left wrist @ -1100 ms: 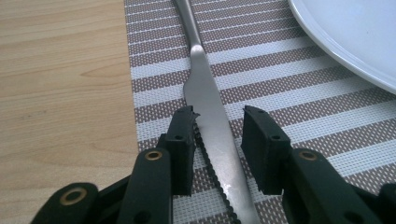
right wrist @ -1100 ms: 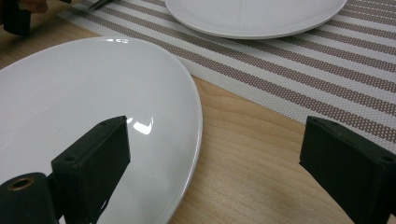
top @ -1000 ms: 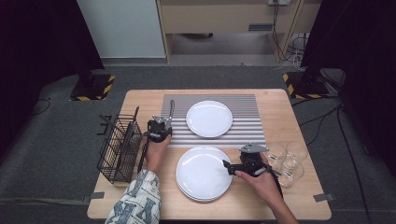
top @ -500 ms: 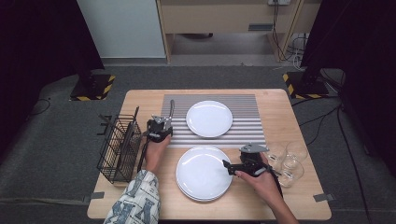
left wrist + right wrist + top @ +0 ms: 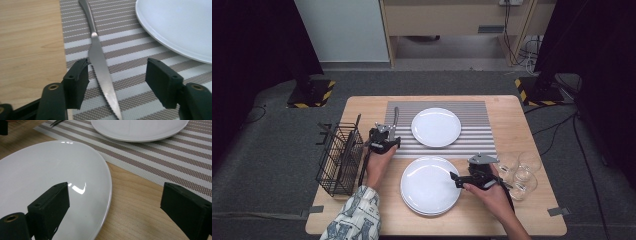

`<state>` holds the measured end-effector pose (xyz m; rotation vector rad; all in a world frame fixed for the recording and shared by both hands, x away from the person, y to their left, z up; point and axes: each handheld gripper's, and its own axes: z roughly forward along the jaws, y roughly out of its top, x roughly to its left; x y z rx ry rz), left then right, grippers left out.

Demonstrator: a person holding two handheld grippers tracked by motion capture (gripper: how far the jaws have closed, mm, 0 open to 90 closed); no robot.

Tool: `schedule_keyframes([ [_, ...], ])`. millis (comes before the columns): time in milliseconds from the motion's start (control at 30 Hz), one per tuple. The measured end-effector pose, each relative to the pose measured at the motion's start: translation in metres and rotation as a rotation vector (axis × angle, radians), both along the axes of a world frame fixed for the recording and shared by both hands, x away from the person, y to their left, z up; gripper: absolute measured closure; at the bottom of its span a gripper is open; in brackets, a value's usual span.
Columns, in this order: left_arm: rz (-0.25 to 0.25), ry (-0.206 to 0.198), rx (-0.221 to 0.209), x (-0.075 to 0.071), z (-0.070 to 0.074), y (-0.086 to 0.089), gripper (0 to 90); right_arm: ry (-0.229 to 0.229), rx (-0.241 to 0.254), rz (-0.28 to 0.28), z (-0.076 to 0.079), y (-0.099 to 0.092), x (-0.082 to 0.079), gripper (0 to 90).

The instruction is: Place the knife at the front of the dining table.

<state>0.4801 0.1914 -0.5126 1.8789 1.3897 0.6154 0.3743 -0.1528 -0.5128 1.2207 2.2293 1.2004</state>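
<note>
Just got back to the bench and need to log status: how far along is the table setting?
Done: one white plate sits on the striped placemat, and the knife lies flat on the mat beside it.
In hand: the left claw has just been opening, its pads clear of the knife blade between them. The right claw straddles the rim of the stacked plates, open.
Left: those plates and the glasses.
</note>
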Motion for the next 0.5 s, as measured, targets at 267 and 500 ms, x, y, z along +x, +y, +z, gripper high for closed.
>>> schedule_keyframes([
  [267, -0.043, 0.005, -0.025, -0.014, 0.002, 0.000, 27.7, 0.002, -0.015, 0.009, -0.002, 0.004, -0.001, 8.5],
  [500, -0.067, 0.009, -0.045, -0.025, 0.004, 0.003, 25.0, 0.000, 0.000, 0.001, 0.000, 0.003, -0.001, 8.4],
])
